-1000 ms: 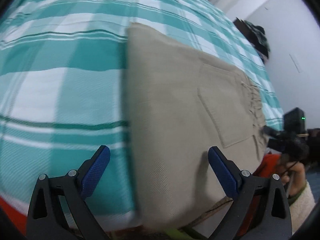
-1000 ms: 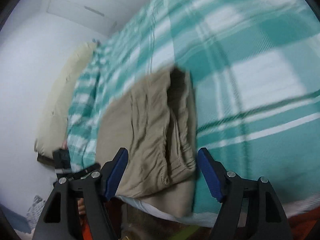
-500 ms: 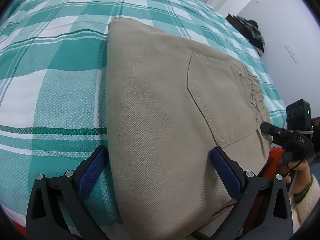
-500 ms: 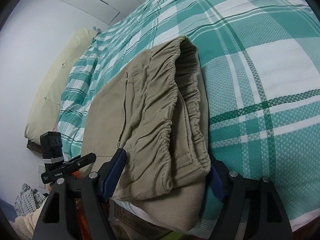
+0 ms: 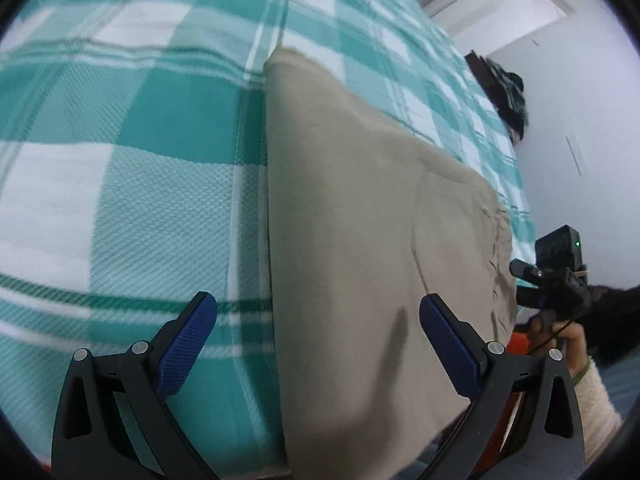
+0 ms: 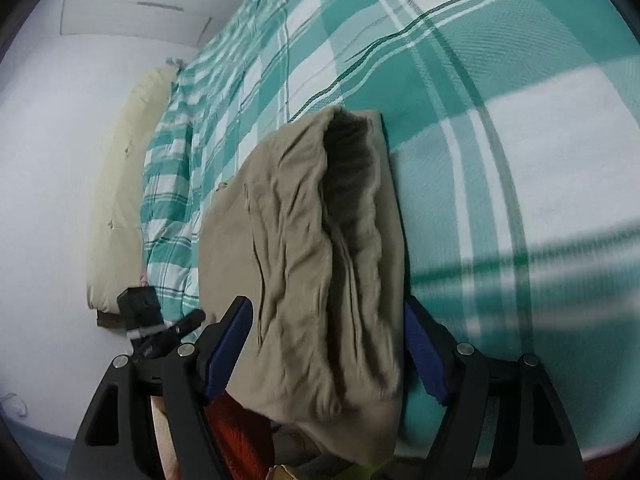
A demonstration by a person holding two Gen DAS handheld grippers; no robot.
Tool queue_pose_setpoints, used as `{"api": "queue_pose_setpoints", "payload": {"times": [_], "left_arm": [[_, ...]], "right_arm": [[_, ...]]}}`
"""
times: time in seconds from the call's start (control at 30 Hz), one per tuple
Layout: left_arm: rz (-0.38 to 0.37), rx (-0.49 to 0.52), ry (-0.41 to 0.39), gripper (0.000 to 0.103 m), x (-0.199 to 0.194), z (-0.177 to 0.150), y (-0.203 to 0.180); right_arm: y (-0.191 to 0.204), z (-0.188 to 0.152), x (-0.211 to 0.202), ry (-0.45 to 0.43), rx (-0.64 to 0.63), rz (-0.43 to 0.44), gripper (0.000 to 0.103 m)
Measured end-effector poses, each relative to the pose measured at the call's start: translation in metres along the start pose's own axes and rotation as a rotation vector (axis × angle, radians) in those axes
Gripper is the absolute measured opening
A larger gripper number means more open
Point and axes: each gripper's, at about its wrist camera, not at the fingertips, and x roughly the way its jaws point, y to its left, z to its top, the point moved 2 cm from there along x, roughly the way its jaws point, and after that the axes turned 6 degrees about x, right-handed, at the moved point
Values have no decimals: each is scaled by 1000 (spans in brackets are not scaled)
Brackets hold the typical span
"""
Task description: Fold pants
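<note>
On the teal-and-white checked bed cover [image 5: 132, 208], close to the near edge of the bed, lie the khaki pants [image 5: 360, 264], folded into a thick stack; their near end hangs a little over the edge. From the left wrist view the top layer is smooth, with a sewn back pocket [image 5: 456, 232] facing up and the gathered waistband [image 6: 352, 248] at the right end. From the right wrist view that waistband end faces the camera, its elastic puckered and the layers gaping into a dark opening.

The left hand-held gripper [image 5: 318, 344] hovers over the left part of the stack with its 2 blue-padded fingers [image 5: 186, 344] spread wide and holding nothing; 1 finger is over the cover, the other over the cloth. The right hand-held gripper [image 6: 326, 354] is also spread wide, its fingers [image 6: 226, 346] flanking the waistband end; whether the pads touch the cloth I cannot tell, and they are not pinching it.

Each view catches the other tool at the bed's edge, with its black camera block [image 5: 558, 246] showing a green light. A cream pillow [image 6: 120, 184] rests against the white wall [image 6: 44, 152] at the head of the bed, and a dark heap [image 5: 506, 92] sits beyond the far side. Something red [image 6: 240, 436] shows below the bed edge
</note>
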Motion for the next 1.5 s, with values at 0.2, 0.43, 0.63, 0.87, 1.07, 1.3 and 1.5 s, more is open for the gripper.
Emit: {"api": "queue_pose_setpoints", "payload": {"times": [0.2,0.43,0.63,0.87,1.07,1.3,1.5], "left_arm": [[155,111,3,17,-7,1,-43],[237,212,-103,13,-49,26,-96],[254,220,-259,13,-82,112,-97],[600,201,-347,81,-65,162,-55],[696,262,-309,88,-56,78,-42],[770,279,-356,98,-90,26,-99],[800,304,-451,102,-137,-15,-139]], "right_arm": [[26,6,25,31,-184,-208,44],[122,-32,16,-59,-600,-429,29],[186,15,3,-192,-663,-394,29],[215,122,15,-282,-629,-356,50],[152,131,-9,-382,-455,-461,98],[135,19,-25,-464,-523,-542,100],[170,-61,-42,-501,-593,-543,102]]}}
